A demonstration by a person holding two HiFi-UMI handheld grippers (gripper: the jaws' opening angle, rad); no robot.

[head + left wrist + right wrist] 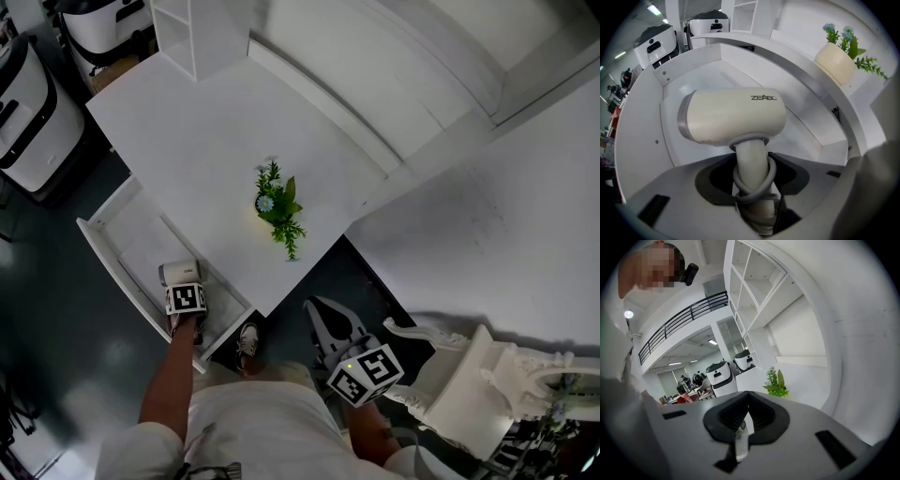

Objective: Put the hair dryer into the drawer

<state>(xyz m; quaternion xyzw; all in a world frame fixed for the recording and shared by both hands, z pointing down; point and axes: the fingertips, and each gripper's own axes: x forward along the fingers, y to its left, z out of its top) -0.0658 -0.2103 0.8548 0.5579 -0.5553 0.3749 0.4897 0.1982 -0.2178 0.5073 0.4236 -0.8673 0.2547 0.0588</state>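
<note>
The cream hair dryer (178,273) lies in the open white drawer (122,251) under the table's left edge. In the left gripper view its barrel (733,115) points across the drawer floor (647,140), and a grey cord is wound round its handle. My left gripper (179,281) points steeply down into the drawer. Its jaws stand on either side of the handle (752,173), and the pads do not seem to press on it. My right gripper (321,317) hangs in front of the person's body, away from the drawer, shut and with nothing in it (749,420).
A small potted plant (278,208) stands near the front edge of the white table (206,141). A white shelf unit (187,28) is at the back. White machines (28,112) stand left, an ornate white chair (487,384) right. The person's shoe (247,339) is next to the drawer.
</note>
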